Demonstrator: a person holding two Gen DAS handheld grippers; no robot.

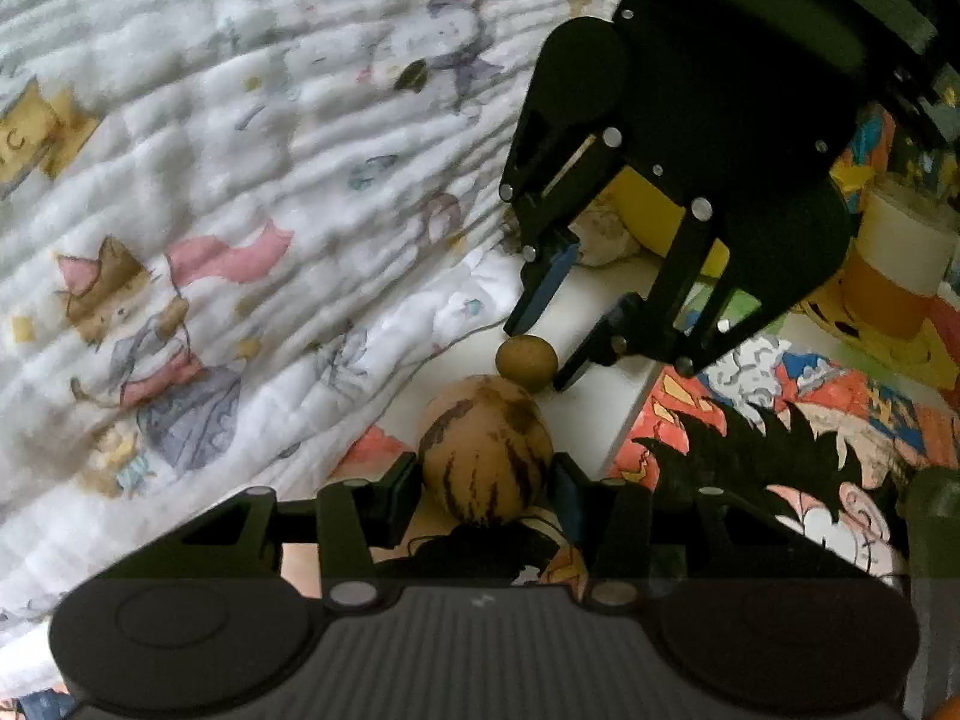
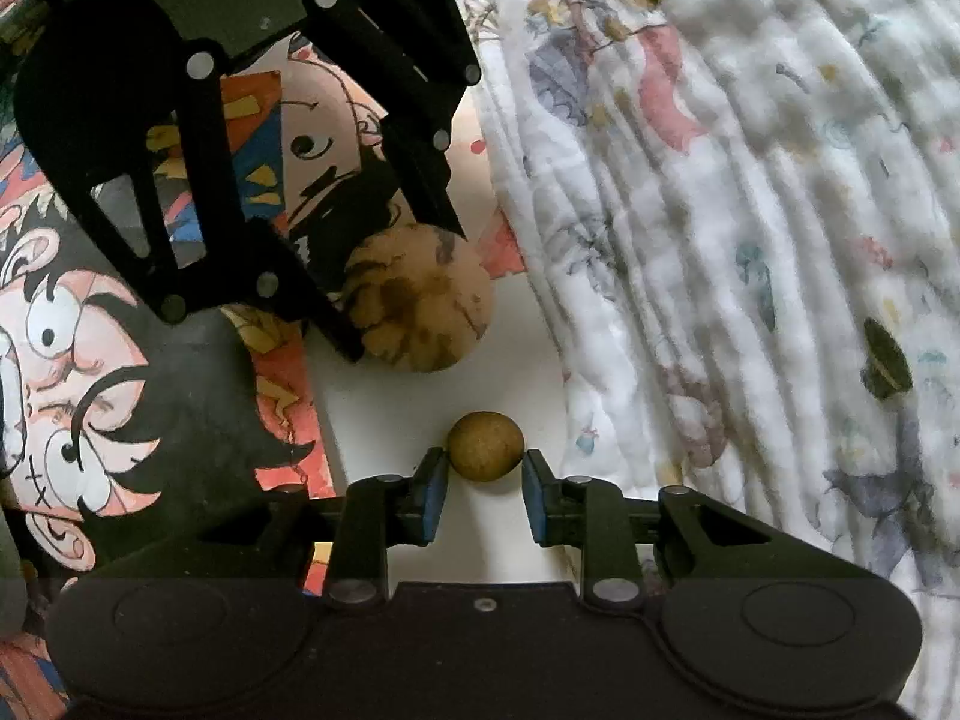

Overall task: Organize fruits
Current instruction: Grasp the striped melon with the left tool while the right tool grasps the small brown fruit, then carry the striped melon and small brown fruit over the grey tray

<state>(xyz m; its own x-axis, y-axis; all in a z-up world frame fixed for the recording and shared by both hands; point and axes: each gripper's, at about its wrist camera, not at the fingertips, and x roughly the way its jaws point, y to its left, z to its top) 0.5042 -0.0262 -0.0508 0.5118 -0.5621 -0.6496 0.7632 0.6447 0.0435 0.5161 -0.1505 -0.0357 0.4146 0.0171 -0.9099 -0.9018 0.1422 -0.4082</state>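
Observation:
A tan striped melon-like fruit (image 1: 486,450) lies on a white surface (image 1: 606,300). My left gripper (image 1: 485,495) has its fingers on either side of it, open around it. A small round brown fruit (image 2: 485,446) lies just beyond, and shows in the left wrist view too (image 1: 527,360). My right gripper (image 2: 485,489) is open with the small fruit at its fingertips, between them. In the right wrist view the striped fruit (image 2: 420,300) sits between the left gripper's fingers (image 2: 345,336). The right gripper also shows in the left wrist view (image 1: 537,354).
A white quilted blanket with cartoon prints (image 1: 210,210) lies along one side. A colourful cartoon-printed sheet (image 2: 120,330) lies on the other side. A yellow object (image 1: 654,216) and a white-and-orange container (image 1: 900,264) stand behind the right gripper.

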